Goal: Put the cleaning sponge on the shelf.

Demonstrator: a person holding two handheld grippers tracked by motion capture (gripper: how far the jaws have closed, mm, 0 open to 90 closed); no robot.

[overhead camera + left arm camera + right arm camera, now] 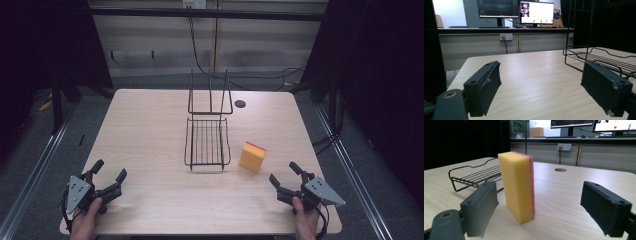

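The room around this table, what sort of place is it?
Probably a lab or office test bench: monitors on a desk behind, wall sockets with cables, and dark curtains round the table.

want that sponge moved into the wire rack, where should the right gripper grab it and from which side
Grip the sponge across its thin dimension, one jaw on the broad yellow face and one on the pink scouring face, around mid-height. It stands upright on a narrow edge, so come in level from the person's side with the right gripper, whose open jaws already point at it. The wire rack sits just left.

no legible text, monitor screens blurred
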